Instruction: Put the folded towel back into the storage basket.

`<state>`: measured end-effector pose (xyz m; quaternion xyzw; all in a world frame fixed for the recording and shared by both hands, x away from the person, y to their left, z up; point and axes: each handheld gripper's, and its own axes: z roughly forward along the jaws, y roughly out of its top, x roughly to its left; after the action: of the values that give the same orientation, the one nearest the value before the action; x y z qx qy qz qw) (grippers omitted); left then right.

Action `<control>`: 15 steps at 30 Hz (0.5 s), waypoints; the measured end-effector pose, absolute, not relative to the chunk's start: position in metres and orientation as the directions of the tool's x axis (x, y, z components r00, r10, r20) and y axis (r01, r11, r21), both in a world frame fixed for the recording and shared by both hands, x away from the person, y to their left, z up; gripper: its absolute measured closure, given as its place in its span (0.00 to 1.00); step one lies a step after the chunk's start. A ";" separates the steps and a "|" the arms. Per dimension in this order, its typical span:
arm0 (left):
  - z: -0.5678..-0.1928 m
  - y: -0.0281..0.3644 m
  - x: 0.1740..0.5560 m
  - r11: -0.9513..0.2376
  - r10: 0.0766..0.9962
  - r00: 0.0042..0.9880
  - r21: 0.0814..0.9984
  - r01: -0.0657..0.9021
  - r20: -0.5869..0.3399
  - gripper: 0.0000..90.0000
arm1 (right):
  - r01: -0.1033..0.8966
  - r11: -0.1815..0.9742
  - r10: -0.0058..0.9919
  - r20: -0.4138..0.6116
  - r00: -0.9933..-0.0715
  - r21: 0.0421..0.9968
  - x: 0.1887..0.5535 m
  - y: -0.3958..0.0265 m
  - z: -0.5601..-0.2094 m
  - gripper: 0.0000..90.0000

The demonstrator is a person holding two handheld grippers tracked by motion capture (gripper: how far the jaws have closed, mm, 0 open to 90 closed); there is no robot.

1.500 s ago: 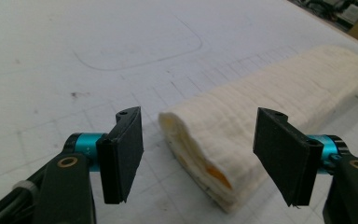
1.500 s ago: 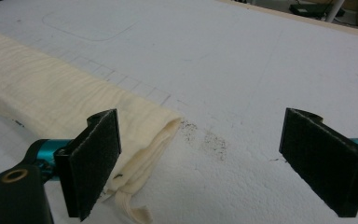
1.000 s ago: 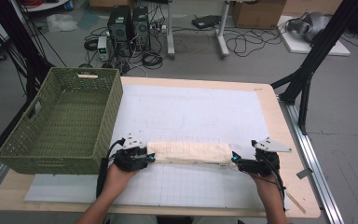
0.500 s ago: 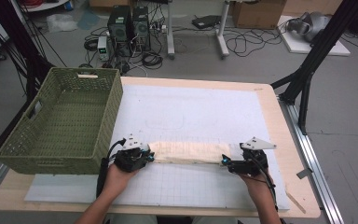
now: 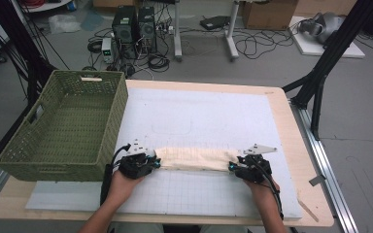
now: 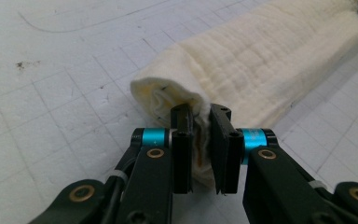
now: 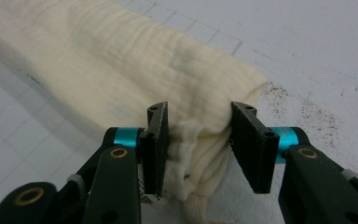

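A cream cloth (image 5: pixel 192 159), folded into a long strip, lies across the white gridded mat (image 5: pixel 199 116). My left gripper (image 5: pixel 154 162) holds its left end; in the left gripper view the jaws (image 6: pixel 201 119) are shut on the bunched cloth (image 6: pixel 261 60), having closed within the last second. My right gripper (image 5: pixel 233 166) is at the right end. Its jaws (image 7: pixel 198 116) have just been closing, and the cloth (image 7: pixel 121 60) is wrinkled between them with both pads pressing on it.
A green woven basket (image 5: pixel 121 104) stands at the left of the wooden table (image 5: pixel 291 145), its near corner close to my left gripper. The mat stretches bare behind and in front of the cloth. Black frame posts rise at the right, beyond the table.
My right gripper has moved left and slightly down onto the cloth's right end, and its jaws have narrowed around it. The left hand has stayed in place.
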<state>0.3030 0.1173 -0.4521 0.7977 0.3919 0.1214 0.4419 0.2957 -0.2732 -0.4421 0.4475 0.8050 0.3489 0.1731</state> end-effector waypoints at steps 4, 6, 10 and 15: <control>-0.452 0.117 0.303 -0.305 0.733 0.664 0.800 0.516 -0.149 0.88 | 0.627 0.321 0.852 0.072 -0.518 0.710 0.295 -0.273 -0.442 0.67; -0.452 0.117 0.303 -0.303 0.734 0.663 0.801 0.517 -0.150 0.88 | 0.626 0.319 0.848 0.081 -0.524 0.712 0.295 -0.273 -0.442 0.76; -0.452 0.117 0.303 -0.305 0.733 0.664 0.800 0.516 -0.149 0.88 | 0.622 0.336 0.832 0.087 -0.548 0.707 0.293 -0.270 -0.441 0.89; -0.452 0.117 0.302 -0.305 0.733 0.664 0.804 0.511 -0.144 0.89 | 0.614 0.343 0.833 0.073 -0.549 0.711 0.293 -0.269 -0.440 0.91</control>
<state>0.3021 0.1167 -0.4520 0.7979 0.3899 0.1256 0.4421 0.2928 -0.2686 -0.4401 0.4494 0.8050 0.3556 0.1535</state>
